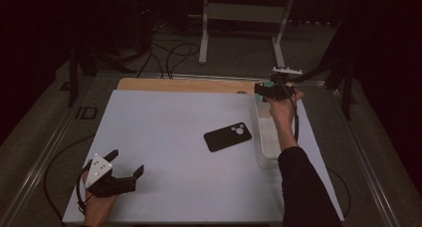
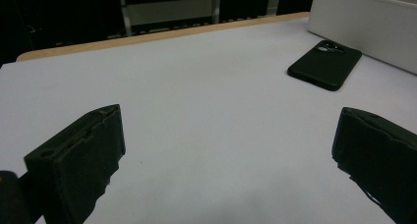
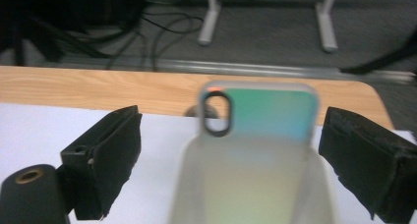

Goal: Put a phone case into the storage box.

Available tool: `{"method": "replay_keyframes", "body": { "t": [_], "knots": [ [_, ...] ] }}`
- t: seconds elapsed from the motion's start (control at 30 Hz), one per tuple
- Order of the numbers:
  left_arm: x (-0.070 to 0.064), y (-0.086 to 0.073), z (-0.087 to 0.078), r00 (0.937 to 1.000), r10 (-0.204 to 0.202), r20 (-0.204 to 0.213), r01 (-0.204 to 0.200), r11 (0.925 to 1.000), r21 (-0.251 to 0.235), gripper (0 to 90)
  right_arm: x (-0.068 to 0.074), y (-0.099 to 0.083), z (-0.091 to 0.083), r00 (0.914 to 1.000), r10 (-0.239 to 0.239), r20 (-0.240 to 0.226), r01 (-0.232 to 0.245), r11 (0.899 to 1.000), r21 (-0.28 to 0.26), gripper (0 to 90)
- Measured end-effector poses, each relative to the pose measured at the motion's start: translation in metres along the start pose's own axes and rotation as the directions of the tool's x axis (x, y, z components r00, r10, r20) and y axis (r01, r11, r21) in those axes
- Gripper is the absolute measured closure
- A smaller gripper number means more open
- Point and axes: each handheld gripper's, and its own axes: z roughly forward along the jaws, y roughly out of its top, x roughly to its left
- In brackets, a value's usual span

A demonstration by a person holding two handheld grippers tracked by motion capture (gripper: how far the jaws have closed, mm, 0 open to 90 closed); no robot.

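A black phone case (image 1: 228, 136) lies flat, camera cutouts up, on the white board (image 1: 164, 137); in the left gripper view this black case (image 2: 325, 63) is far off at upper right. My left gripper (image 1: 127, 161) rests open near the board's front left corner, nothing between its jaws (image 2: 231, 118). My right gripper (image 1: 268, 90) hovers over the far end of a translucent bin (image 1: 263, 142). In the right gripper view an iridescent teal phone case (image 3: 265, 113) with an oval camera hole stands blurred between the open jaws of the right gripper (image 3: 231, 130), apart from the left jaw.
The bin's white wall (image 2: 364, 22) stands just past the black case. A wooden table edge (image 1: 179, 84) runs behind the board. Cables and a metal frame (image 1: 239, 18) lie on the floor beyond. A person's dark sleeve (image 1: 303, 187) crosses the board's right side.
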Motion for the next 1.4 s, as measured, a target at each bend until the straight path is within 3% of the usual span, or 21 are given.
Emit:
{"method": "replay_keyframes", "body": {
  "t": [0.17, 0.43, 0.6, 0.87, 0.97, 1.1, 1.4],
  "knots": [
    [0.002, -0.001, 0.001, 1.0, -0.003, -0.002, 0.003, 1.0, 0.006, 0.0, 0.012, -0.005, -0.02, 0.9955, -0.039, -0.086, 0.036, 0.999, -0.039, 9.0],
    [0.001, 0.0, 0.001, 1.0, -0.005, -0.002, 0.005, 1.0, 0.005, 0.0, 0.029, -0.026, -0.051, 0.9734, -0.137, -0.184, 0.124, 0.989, -0.084, 9.0],
    [0.0, 0.0, 0.002, 1.0, -0.001, -0.004, 0.001, 1.0, 0.008, 0.0, 0.031, -0.04, -0.071, 0.959, -0.136, -0.248, 0.115, 0.989, -0.097, 9.1],
    [-0.001, 0.0, 0.003, 1.0, 0.001, -0.006, -0.001, 0.9999, 0.011, 0.0, 0.036, -0.064, -0.101, 0.9458, -0.198, -0.257, 0.164, 0.975, -0.147, 9.1],
    [-0.001, -0.001, 0.003, 1.0, 0.001, -0.006, -0.001, 0.9999, 0.012, 0.0, 0.039, -0.078, -0.114, 0.9352, -0.229, -0.27, 0.186, 0.967, -0.175, 9.1],
    [-0.001, 0.0, 0.003, 1.0, 0.003, -0.004, -0.003, 0.9999, 0.011, 0.0, 0.04, -0.09, -0.121, 0.9313, -0.245, -0.27, 0.199, 0.962, -0.186, 9.1],
    [0.0, 0.0, 0.003, 1.0, -0.003, -0.006, 0.003, 1.0, 0.009, 0.0, 0.037, -0.118, -0.129, 0.9287, -0.221, -0.298, 0.161, 0.963, -0.214, 9.1]
  ]
}}
